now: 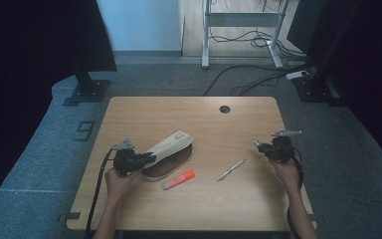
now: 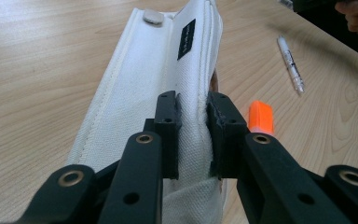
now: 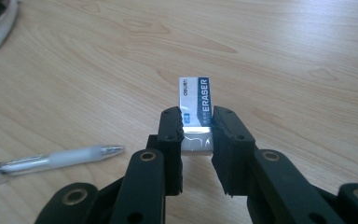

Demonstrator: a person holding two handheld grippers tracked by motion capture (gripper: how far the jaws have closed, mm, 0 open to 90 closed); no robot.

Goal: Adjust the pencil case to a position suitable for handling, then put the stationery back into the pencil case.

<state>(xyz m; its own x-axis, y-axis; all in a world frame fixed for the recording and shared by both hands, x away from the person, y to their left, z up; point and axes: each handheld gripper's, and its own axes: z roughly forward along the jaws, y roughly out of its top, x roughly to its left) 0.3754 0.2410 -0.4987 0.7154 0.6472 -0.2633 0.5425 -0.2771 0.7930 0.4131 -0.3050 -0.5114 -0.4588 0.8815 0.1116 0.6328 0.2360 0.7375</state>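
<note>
Left gripper (image 1: 146, 159) at left part of table (image 1: 129, 107), jaws closed tight on upper flap edge of white pencil case (image 1: 171, 144); fabric pinched between pads. Case lies open, mouth facing person. Orange highlighter (image 1: 178, 179) just in front of case, not touching. Pen (image 1: 232, 169) lies right of highlighter, apart from it. Right gripper (image 1: 257, 145) near right table edge, jaws narrow, clamped on small eraser (image 3: 195, 108) with blue-white sleeve, held above wood.

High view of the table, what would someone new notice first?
The white pencil case left of centre, its edge pinched by the left gripper, draws the eye first. Beside it lies an orange highlighter, with a pen further right. The right gripper holds a small eraser.
</note>
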